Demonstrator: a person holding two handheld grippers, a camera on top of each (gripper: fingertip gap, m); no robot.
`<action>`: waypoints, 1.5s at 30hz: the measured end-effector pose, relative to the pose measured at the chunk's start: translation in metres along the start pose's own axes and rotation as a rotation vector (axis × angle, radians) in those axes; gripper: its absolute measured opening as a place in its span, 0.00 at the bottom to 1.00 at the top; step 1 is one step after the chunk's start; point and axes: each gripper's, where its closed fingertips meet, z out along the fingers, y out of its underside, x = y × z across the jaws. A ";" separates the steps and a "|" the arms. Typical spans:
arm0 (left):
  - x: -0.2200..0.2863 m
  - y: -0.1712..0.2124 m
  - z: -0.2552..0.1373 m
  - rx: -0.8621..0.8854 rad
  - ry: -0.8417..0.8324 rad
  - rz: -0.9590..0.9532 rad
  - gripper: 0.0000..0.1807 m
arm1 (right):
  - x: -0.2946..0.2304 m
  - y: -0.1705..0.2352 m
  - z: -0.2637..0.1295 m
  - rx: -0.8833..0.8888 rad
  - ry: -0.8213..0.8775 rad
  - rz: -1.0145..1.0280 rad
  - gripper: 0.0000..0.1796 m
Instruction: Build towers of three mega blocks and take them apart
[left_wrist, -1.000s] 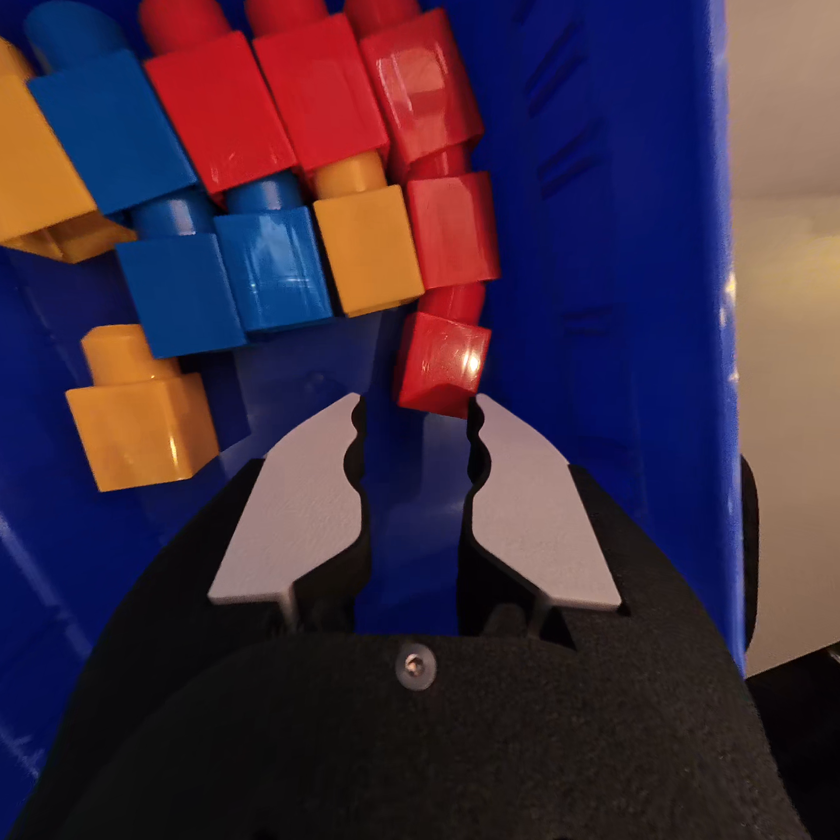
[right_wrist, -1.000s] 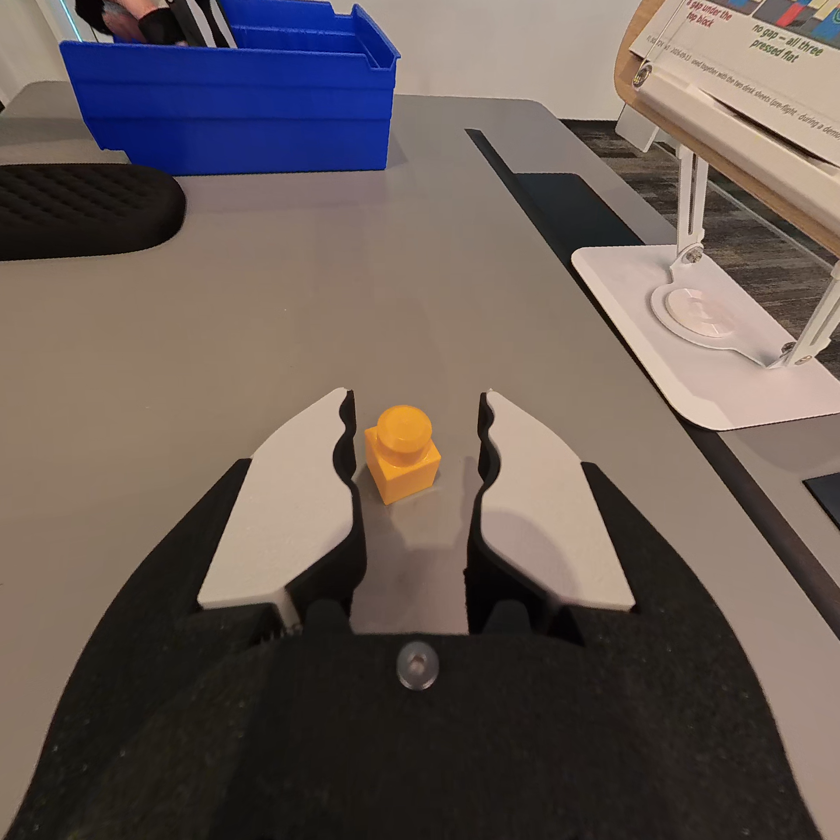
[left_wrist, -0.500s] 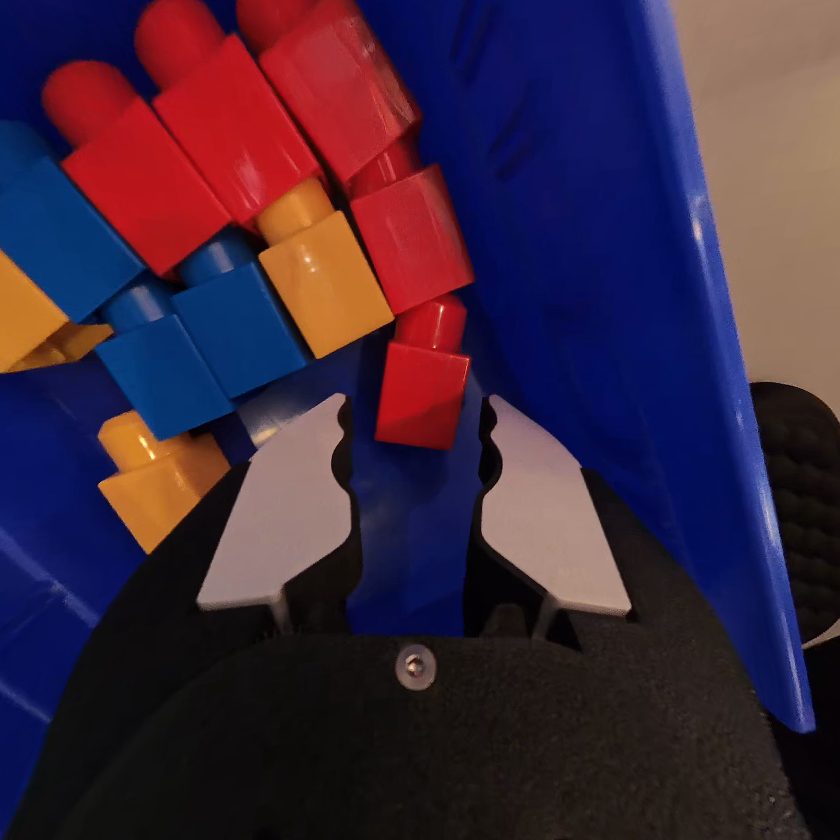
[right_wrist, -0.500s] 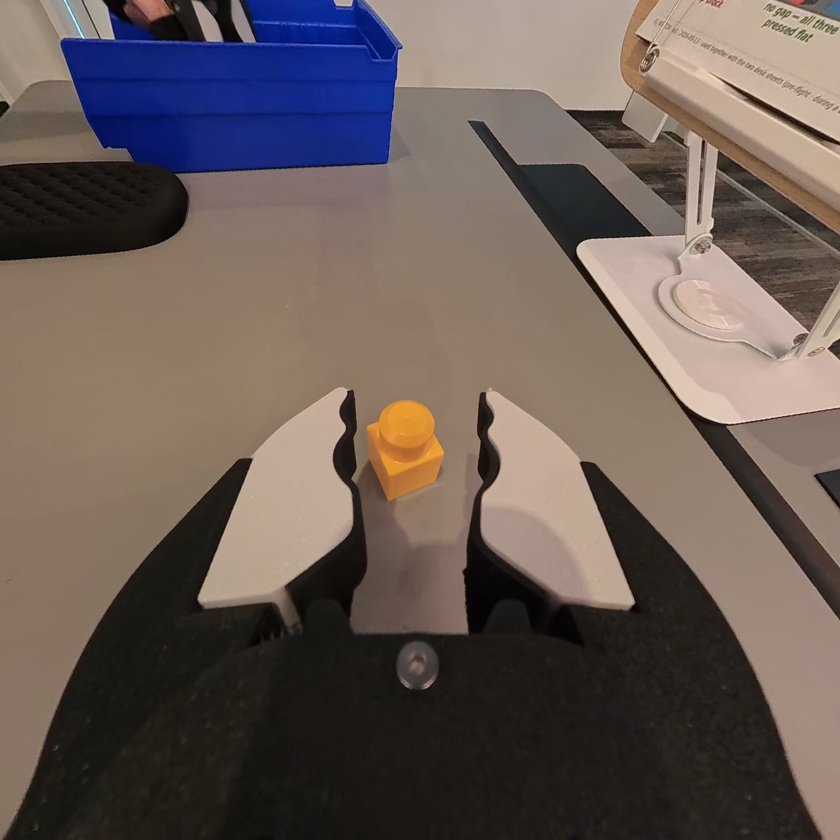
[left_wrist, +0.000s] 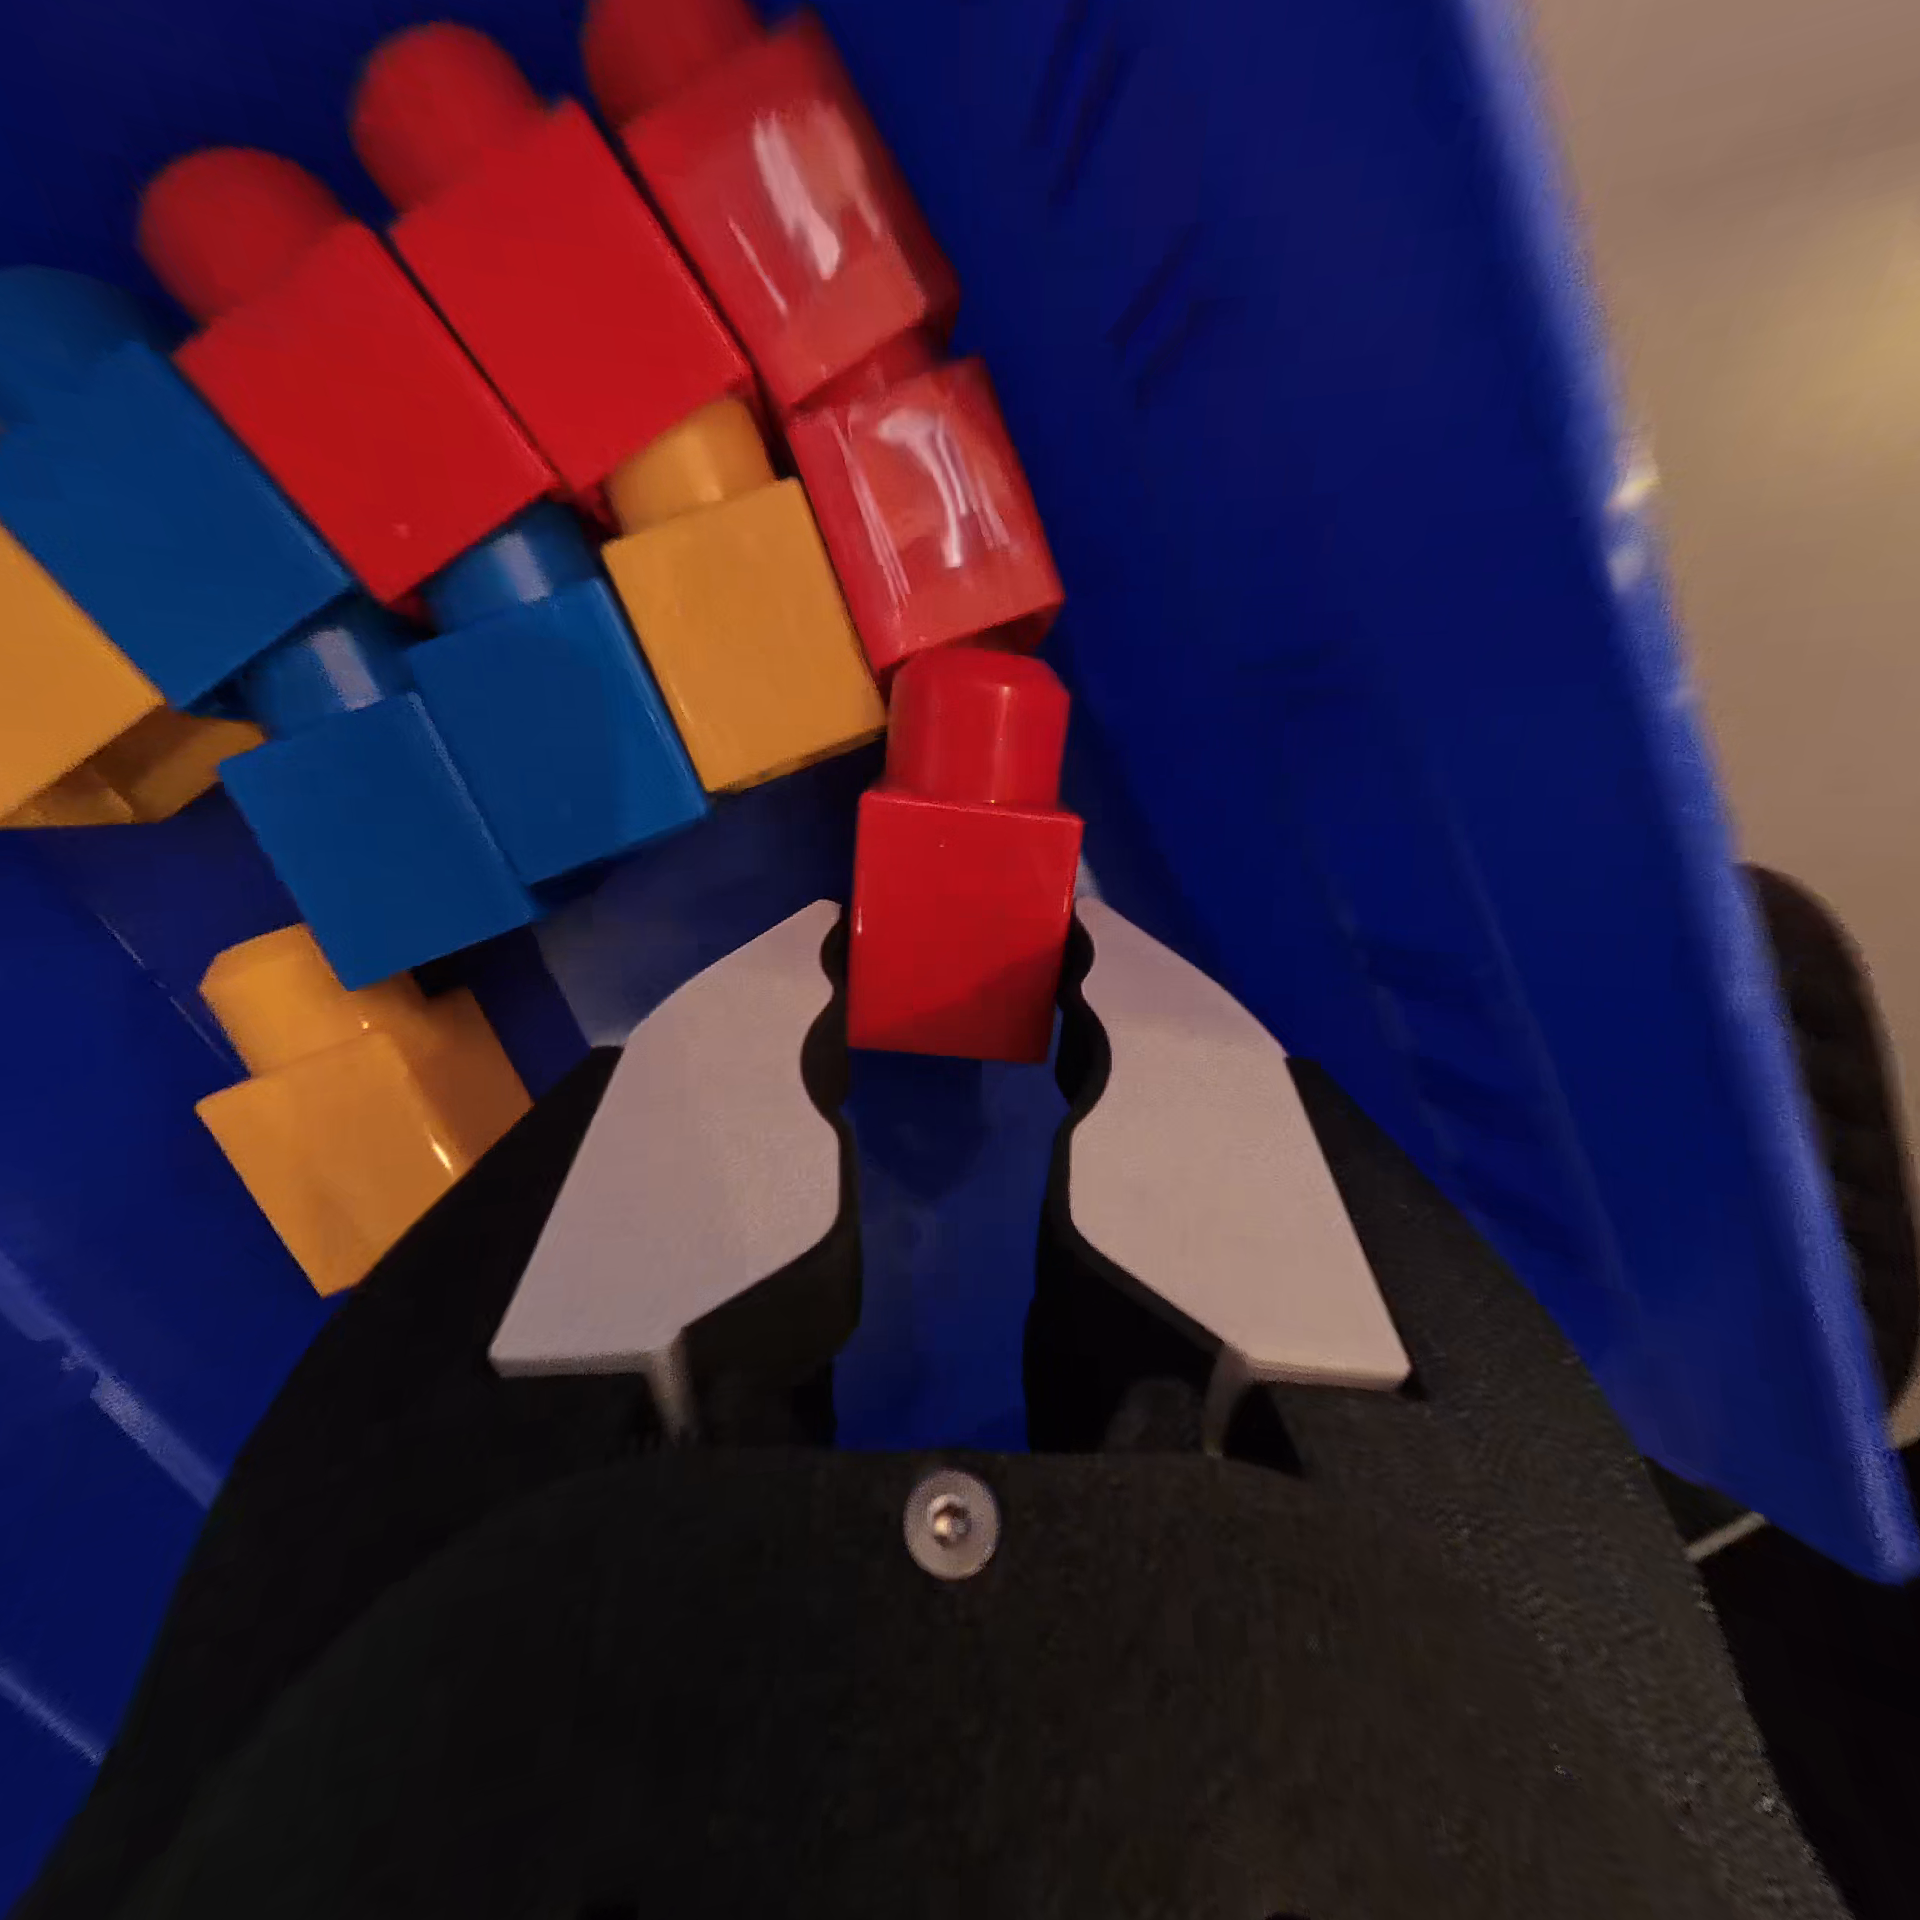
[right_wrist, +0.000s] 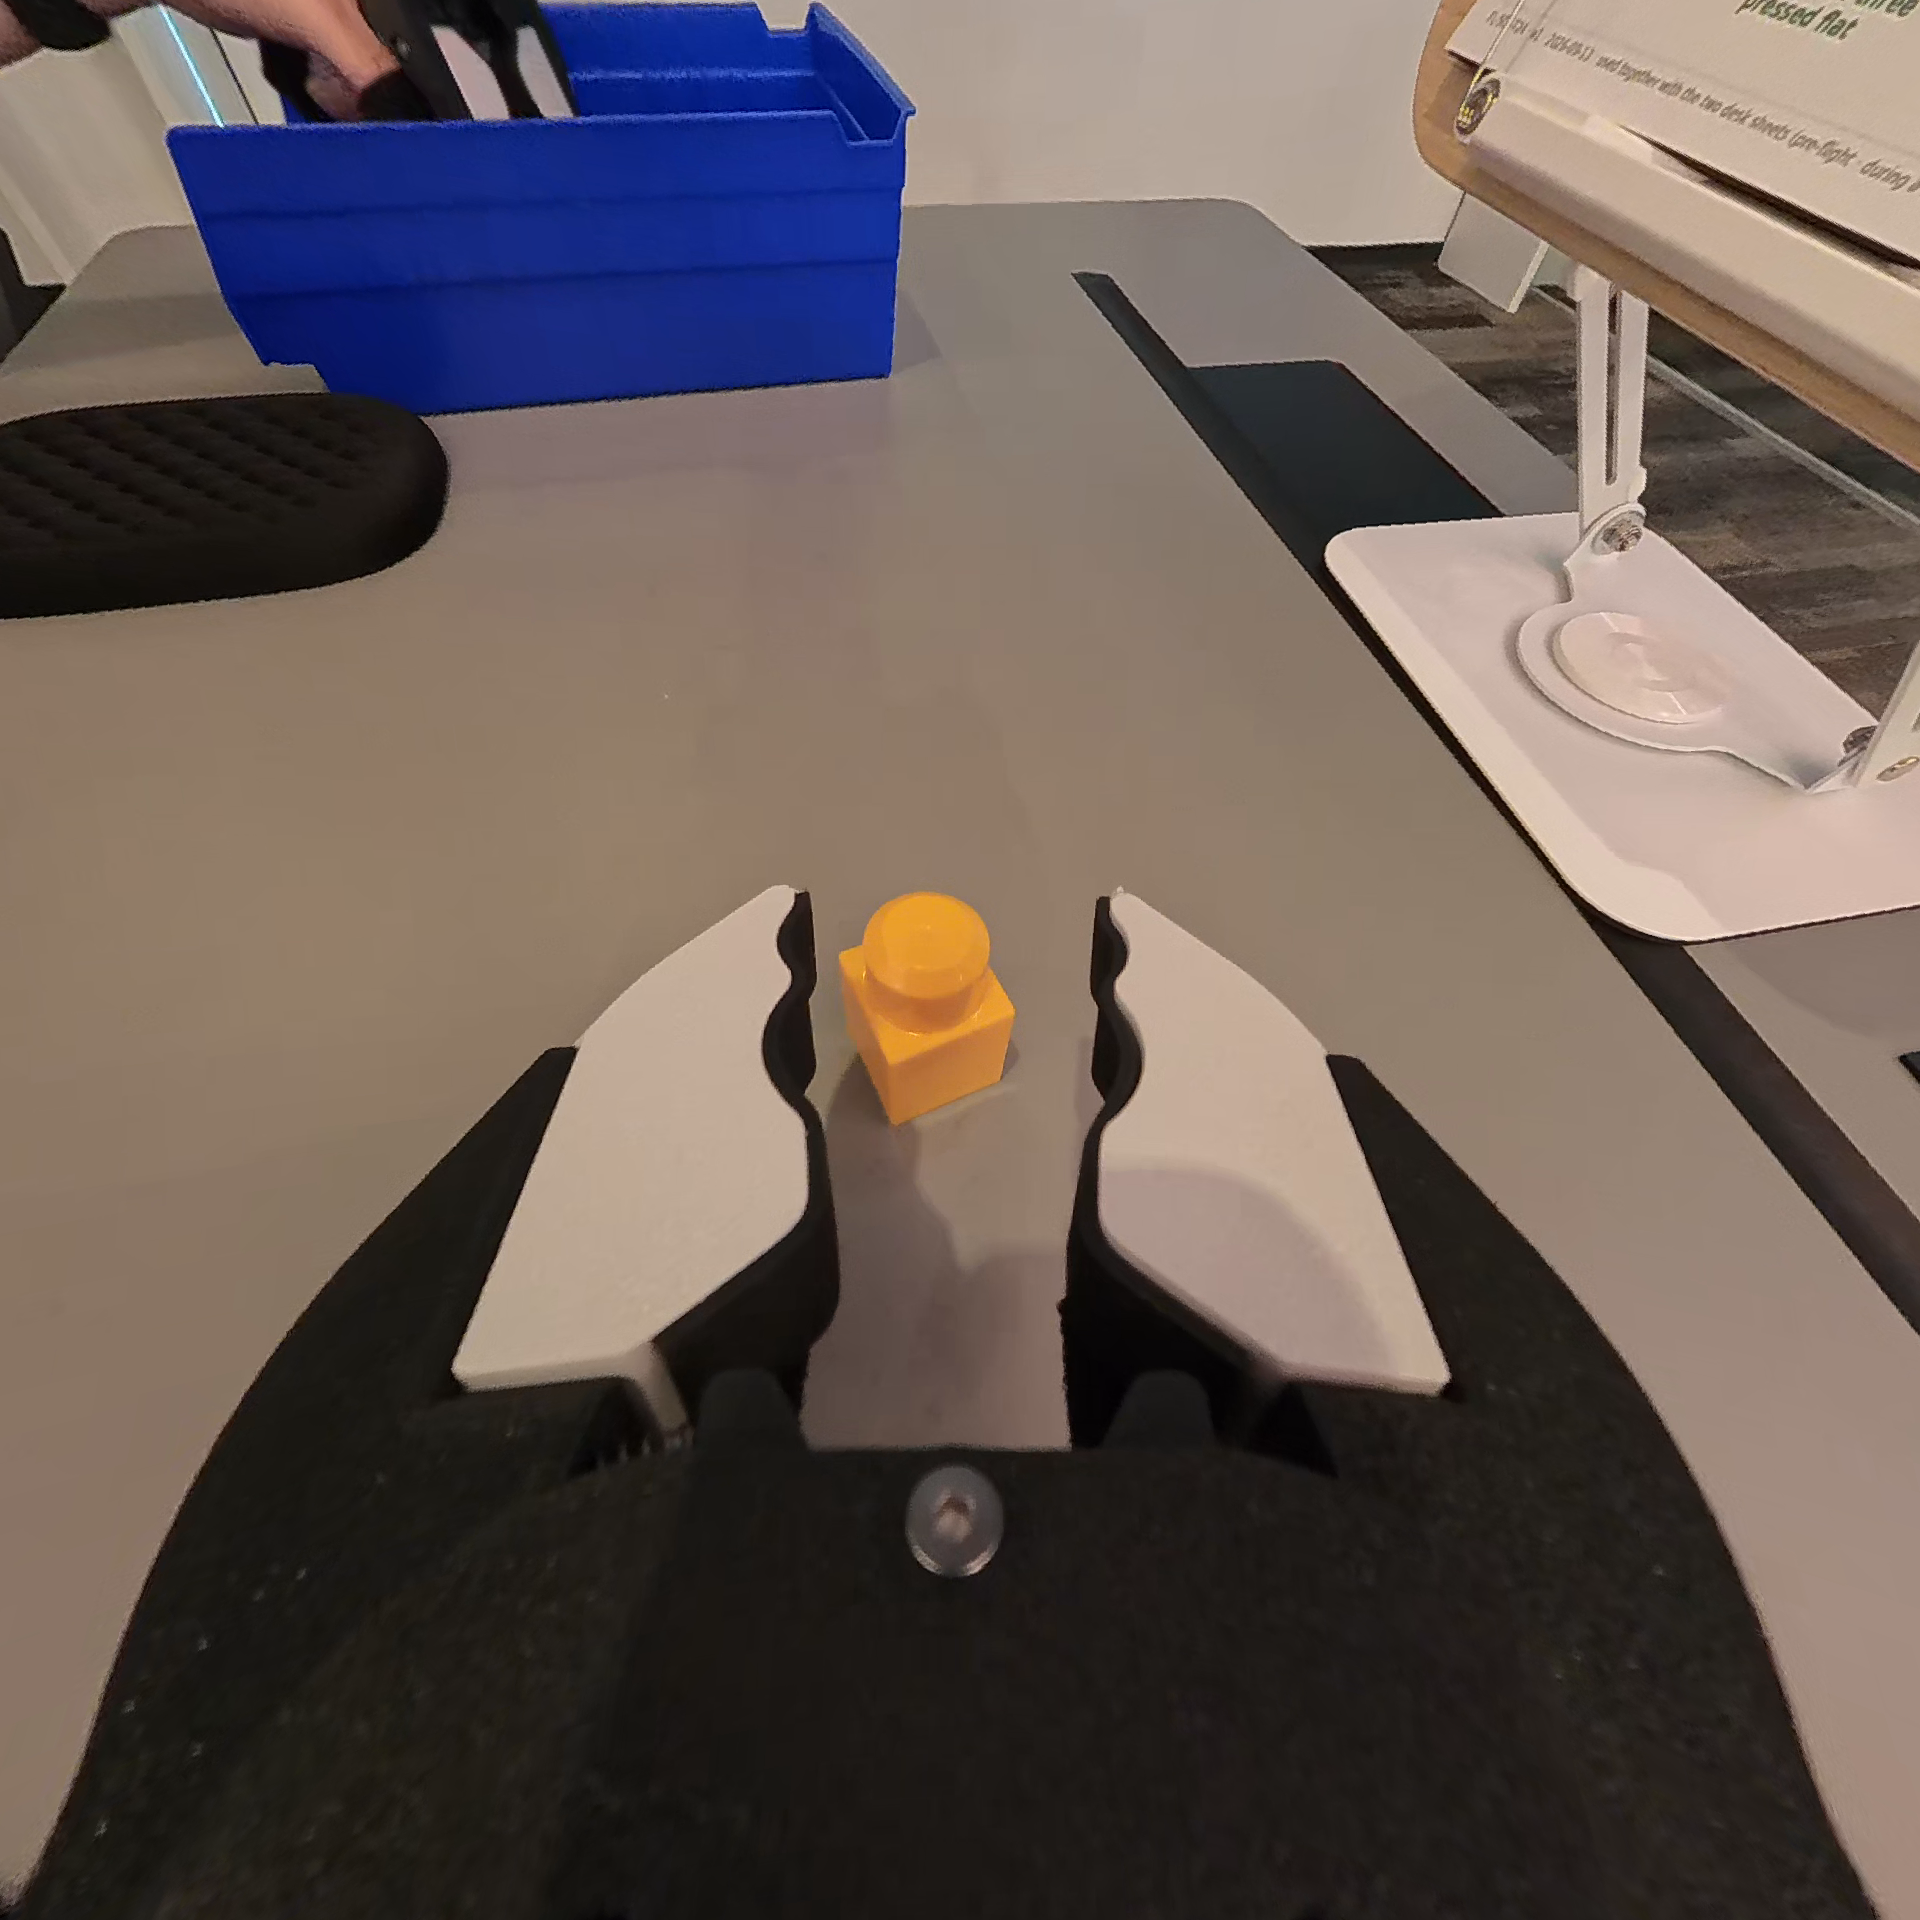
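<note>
Inside the blue bin (left_wrist: 1403, 623), the left gripper (left_wrist: 956, 935) is closed on a single red block (left_wrist: 961, 925), stud pointing away, close beside the bin's right wall. Crowded just beyond and to the left lie more red blocks (left_wrist: 914, 520), blue blocks (left_wrist: 551, 707) and yellow blocks (left_wrist: 748, 634), several plugged together; a loose yellow block (left_wrist: 353, 1112) lies beside the left finger. On the grey table (right_wrist: 623, 727), the right gripper (right_wrist: 945, 914) stands spread open around an upright yellow block on the table (right_wrist: 925, 1008), touching neither finger. A black pad (right_wrist: 197, 488) and a white stand (right_wrist: 1621, 727) flank the table.
</note>
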 end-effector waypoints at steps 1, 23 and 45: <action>0.003 -0.004 -0.010 0.061 0.025 -0.015 0.20 | 0.000 0.000 0.000 0.005 -0.002 0.005 0.28; 0.249 -0.083 -0.133 0.849 0.766 0.265 0.20 | -0.004 0.034 0.019 -0.177 -0.144 -0.078 0.34; 0.340 -0.241 -0.093 0.925 1.047 0.084 0.20 | -0.061 -0.084 0.000 0.064 -0.497 0.162 0.20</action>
